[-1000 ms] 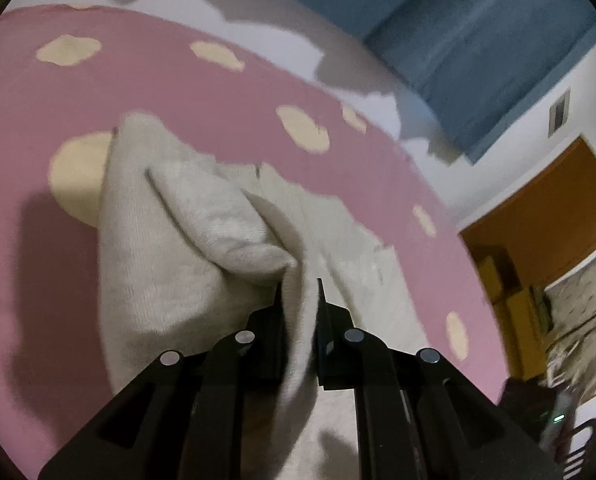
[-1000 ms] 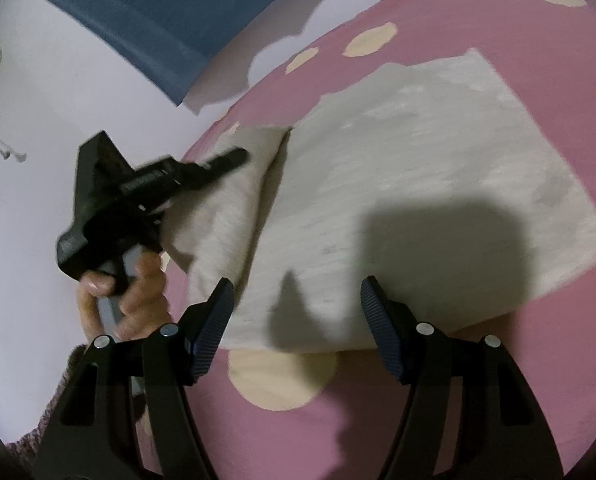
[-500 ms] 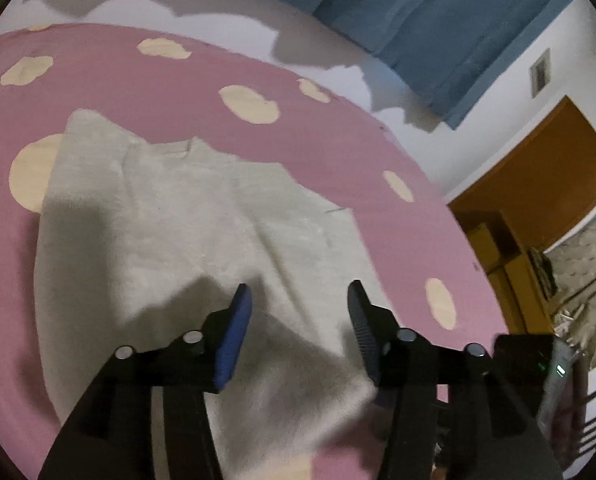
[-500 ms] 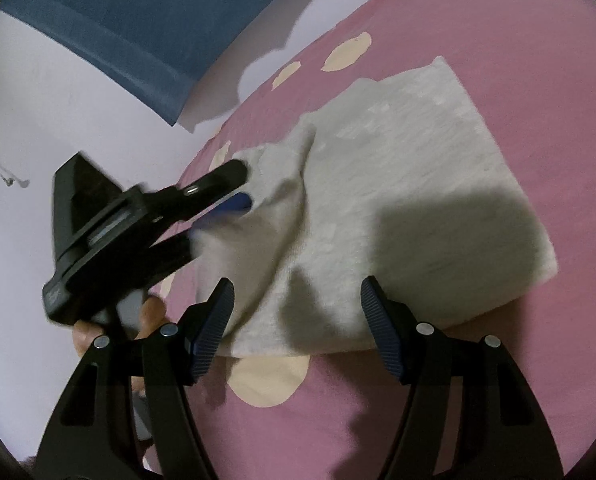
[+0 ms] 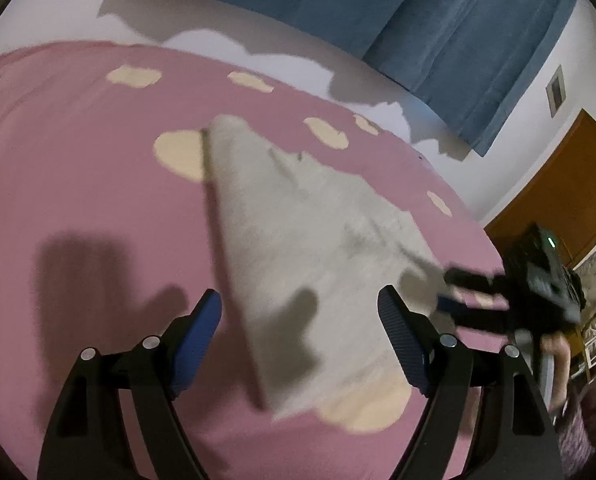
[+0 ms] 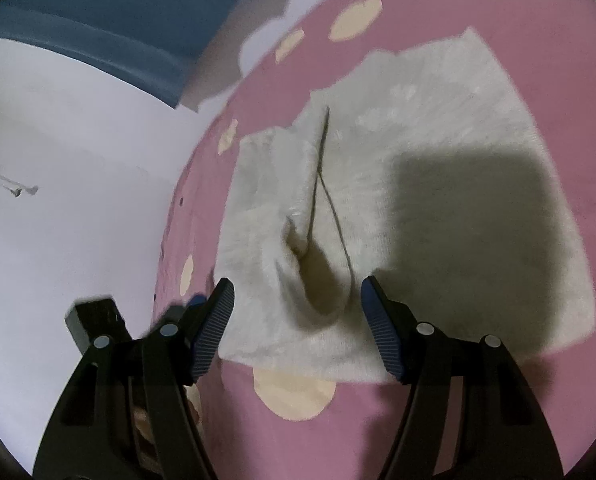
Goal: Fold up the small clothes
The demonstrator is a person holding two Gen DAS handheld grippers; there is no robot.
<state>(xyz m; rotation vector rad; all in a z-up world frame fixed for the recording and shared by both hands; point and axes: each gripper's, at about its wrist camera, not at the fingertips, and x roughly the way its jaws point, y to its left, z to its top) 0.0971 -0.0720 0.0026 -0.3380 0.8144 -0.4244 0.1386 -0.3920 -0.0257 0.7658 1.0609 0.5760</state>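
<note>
A pale grey, fuzzy knit garment lies on a pink bedspread printed with cream blobs, filling the middle of both views. In the left wrist view the left gripper is at the bottom centre, its two blue ribbed fingers spread wide and holding nothing, hovering above the garment's near corner, which rests over a cream blob. The cloth has a straight left edge running up the frame and a softer, wavy right edge. At the right edge of that view the right gripper, black and blurred, reaches toward the garment's right side. In the right wrist view the right gripper is also spread wide and empty, framing a rounded fold that stands up from the cloth like a loop, with a thin dark crease running up the frame from it. Bare pink bedspread surrounds the garment. A blue curtain and white wall lie at the top of both views.
</note>
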